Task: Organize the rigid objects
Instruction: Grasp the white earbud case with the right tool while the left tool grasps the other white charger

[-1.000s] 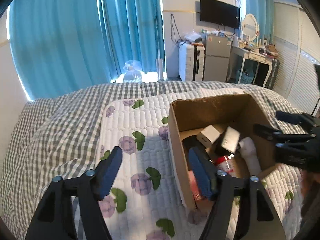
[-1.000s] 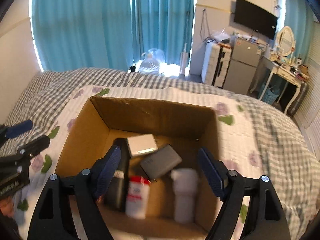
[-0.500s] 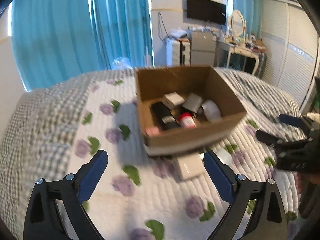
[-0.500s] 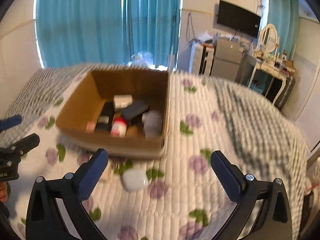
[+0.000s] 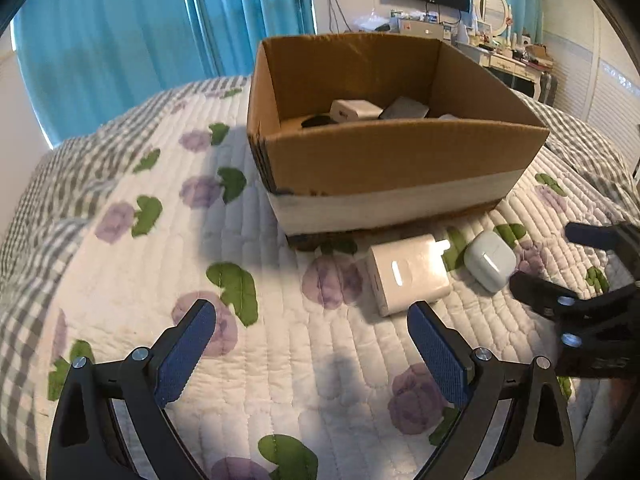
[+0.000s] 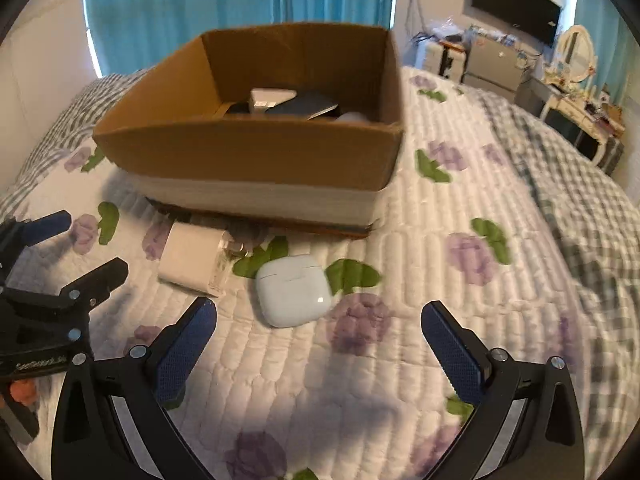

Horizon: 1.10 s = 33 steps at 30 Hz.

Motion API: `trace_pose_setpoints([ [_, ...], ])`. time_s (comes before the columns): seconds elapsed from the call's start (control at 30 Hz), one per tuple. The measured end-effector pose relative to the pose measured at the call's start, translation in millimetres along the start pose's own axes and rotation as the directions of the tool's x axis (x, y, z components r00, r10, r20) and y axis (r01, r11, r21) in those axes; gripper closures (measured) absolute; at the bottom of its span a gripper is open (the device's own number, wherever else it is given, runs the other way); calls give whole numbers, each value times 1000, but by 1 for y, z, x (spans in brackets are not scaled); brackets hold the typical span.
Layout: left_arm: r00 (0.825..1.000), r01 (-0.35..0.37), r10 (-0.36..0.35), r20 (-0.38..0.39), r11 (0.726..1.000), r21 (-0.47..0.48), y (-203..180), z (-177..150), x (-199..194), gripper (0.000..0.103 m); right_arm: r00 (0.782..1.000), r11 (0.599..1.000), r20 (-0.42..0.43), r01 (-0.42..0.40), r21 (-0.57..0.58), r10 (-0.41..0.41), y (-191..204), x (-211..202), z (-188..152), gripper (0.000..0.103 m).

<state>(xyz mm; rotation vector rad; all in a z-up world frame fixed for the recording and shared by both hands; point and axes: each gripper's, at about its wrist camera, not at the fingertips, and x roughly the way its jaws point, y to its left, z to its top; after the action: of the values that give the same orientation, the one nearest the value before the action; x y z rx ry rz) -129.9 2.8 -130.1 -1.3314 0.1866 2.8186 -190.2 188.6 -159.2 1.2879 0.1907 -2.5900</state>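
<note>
1. Left wrist view: left claw (image 5: 312, 344) hangs low over the quilt (image 5: 120, 272), its blue-padded fingers (image 5: 184, 350) spread wide with nothing between them and touching nothing.
2. Straight ahead sits the cardboard box (image 5: 392, 160), open on top, with a few items already lying inside, so it looks like the collecting spot for the tidy-up.
3. Just in front of the box two things lie loose on the quilt: a white charger block (image 5: 408, 276) and, just beside it, a rounded white earbud case (image 5: 490, 260). The charger lies nearest this claw's right finger.
4. The right claw (image 5: 568, 268) shows at the right edge, close to the earbud case.
5. Right wrist view: right claw (image 6: 320, 340) is also spread wide and empty, hovering above the quilt (image 6: 440, 280).
6. The earbud case (image 6: 294, 296) lies just ahead of the gap between its fingers, apart from both; I'd guess it is the intended pick.
7. The charger block (image 6: 196, 258) lies left of the case, near the box (image 6: 248, 160) front, with the left claw (image 6: 68, 244) beside it.
</note>
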Motion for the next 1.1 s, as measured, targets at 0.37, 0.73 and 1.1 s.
trace_pose_setpoints([
  [0.37,998,31,-34,-57,998,-54,7,-6,8,5,995,999,-99,-28,-29,25,8,46,3,52],
  [0.73,992,64,-67,-111,997,-31,-10,-7,1,5,997,1000,-83,0,13,1,-1,21,-9,51],
  [1.1,984,96,-98,-146,995,-21,-46,18,22,5,999,991,-35,42,129,-38,-36,-7,1,52],
])
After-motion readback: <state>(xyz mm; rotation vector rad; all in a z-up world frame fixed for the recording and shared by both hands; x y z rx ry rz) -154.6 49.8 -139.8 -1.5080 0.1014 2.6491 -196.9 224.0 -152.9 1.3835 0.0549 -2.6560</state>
